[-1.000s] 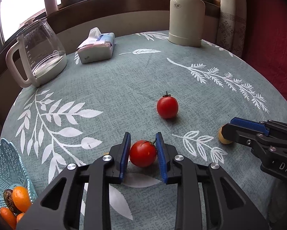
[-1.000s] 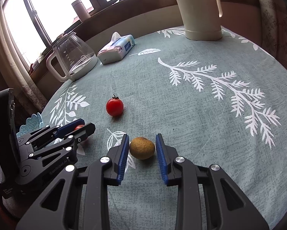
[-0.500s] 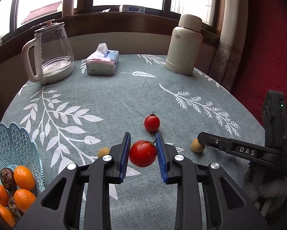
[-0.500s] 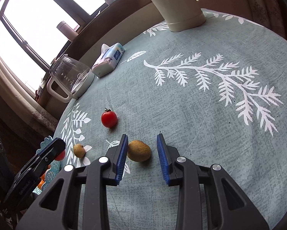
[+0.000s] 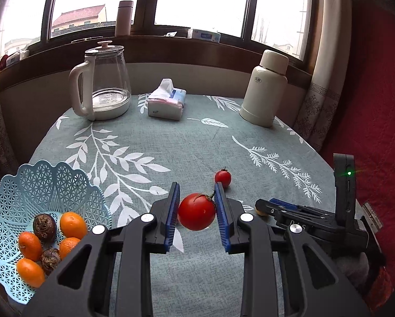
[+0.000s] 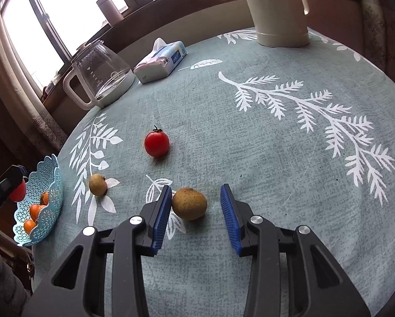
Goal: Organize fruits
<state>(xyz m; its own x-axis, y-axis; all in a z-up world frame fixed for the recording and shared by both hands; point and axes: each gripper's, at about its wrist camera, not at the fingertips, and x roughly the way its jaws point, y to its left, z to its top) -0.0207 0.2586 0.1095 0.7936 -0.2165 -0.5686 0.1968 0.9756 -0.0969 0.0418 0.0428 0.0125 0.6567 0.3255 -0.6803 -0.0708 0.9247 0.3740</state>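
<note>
My left gripper [image 5: 196, 212] is shut on a red tomato [image 5: 196, 211] and holds it above the table, right of the light blue basket [image 5: 42, 182]. Several oranges [image 5: 73, 224] and dark fruits lie in that basket. A smaller tomato [image 5: 222, 177] rests on the cloth farther off. My right gripper [image 6: 196, 211] stands open around a brown-yellow fruit [image 6: 189, 203] on the table, which lies near the left finger without a grip. A second small brown fruit [image 6: 98, 184] lies to its left, near the basket [image 6: 49, 182]. The held tomato [image 6: 17, 190] shows at the far left.
A glass kettle [image 5: 105, 84], a tissue pack [image 5: 167, 103] and a cream thermos [image 5: 266, 89] stand along the table's far side by the window sill. The round table [image 6: 276, 158] carries a grey-green leaf-print cloth. A red cover lies to the right.
My left gripper lifted the tomato off the table and drew back toward the basket. My right gripper's fingers have spread wider around the brown-yellow fruit.
</note>
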